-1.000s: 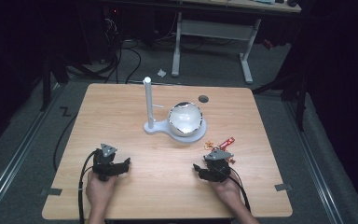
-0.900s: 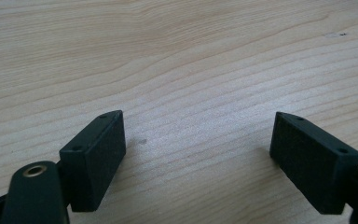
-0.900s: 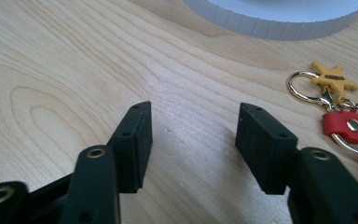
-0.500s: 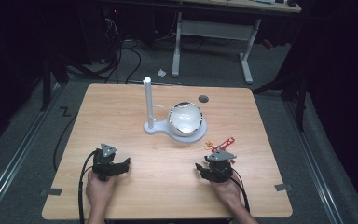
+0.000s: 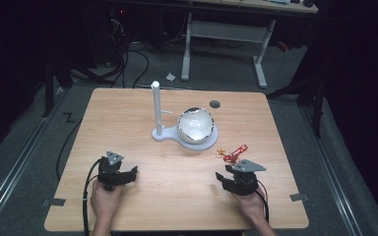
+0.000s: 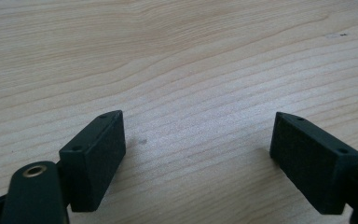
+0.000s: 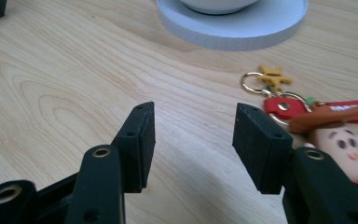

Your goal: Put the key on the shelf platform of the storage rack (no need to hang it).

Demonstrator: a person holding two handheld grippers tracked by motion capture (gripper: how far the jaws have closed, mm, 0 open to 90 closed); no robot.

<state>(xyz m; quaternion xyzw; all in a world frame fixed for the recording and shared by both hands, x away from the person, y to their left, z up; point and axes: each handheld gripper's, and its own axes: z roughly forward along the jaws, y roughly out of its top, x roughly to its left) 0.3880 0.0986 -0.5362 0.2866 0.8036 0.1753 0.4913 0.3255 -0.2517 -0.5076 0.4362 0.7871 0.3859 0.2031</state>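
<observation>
dark room, pale wooden bench (image 5: pixel 142 113). keychain (image 5: pixel 232 153) lies just ahead of the right gripper (image 5: pixel 233 180), whose jaws have just been narrowing, nothing between them. left gripper (image 5: pixel 119 174) released, idle. approach step, likely; next: reach forward, straddle it.

On the counter (image 5: pixel 128 123) a stand (image 5: pixel 184 135) sits near the middle, its post (image 5: pixel 156 105) left of the bowl (image 5: pixel 195 125) it carries. A keychain (image 5: pixel 231 153) lies right of the stand, just ahead of the right tongs (image 5: pixel 231 178); the left tongs (image 5: pixel 123 174) rest well apart to the left.
</observation>
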